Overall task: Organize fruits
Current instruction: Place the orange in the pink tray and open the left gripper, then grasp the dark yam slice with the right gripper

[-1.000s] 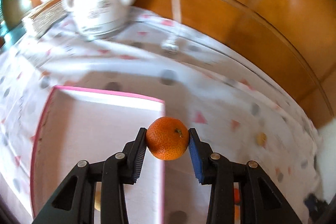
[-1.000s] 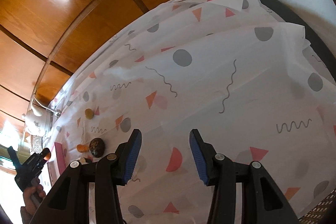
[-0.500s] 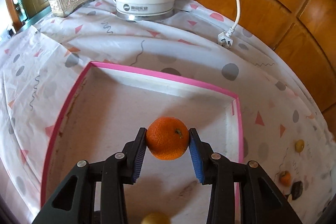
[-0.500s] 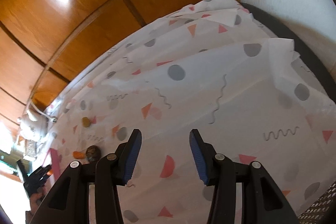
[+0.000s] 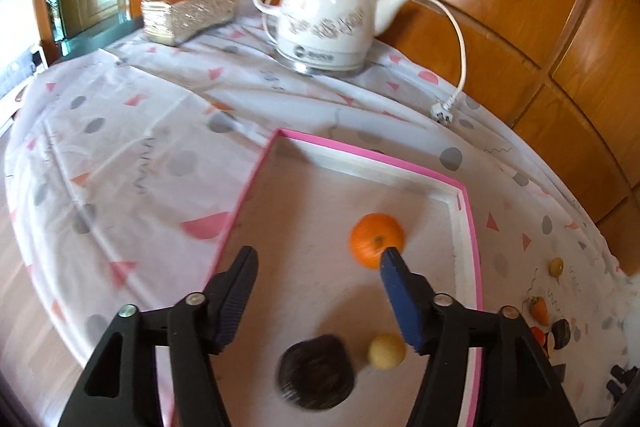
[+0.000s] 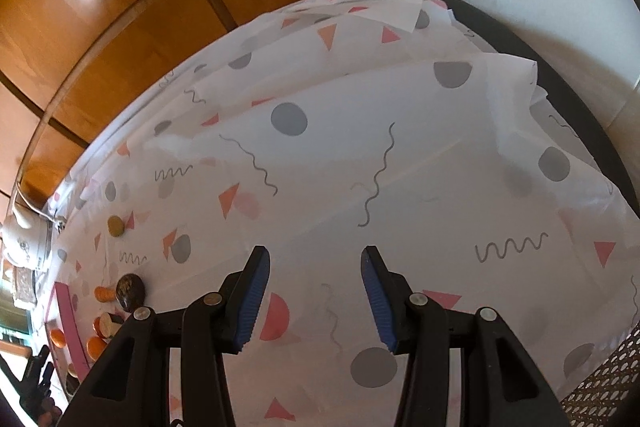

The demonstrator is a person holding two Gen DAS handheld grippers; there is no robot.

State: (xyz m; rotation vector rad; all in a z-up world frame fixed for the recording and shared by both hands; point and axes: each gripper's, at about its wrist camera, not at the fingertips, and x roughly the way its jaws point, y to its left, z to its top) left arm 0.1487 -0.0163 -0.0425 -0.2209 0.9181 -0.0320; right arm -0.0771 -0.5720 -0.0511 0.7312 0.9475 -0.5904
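Orange (image 5: 376,239) loose in pink-rimmed tray (image 5: 474,235); L gripper (image 5: 316,263) just opened, empty; R gripper (image 6: 315,269) part-open, empty.

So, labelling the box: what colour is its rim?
Pink, on the box rim; clearest in the left wrist view.

Two down-tilted wrist views, shared tablecloth (image 5: 132,131)

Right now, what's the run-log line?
left gripper: just opened, empty | orange: in pink tray | right gripper: open, empty
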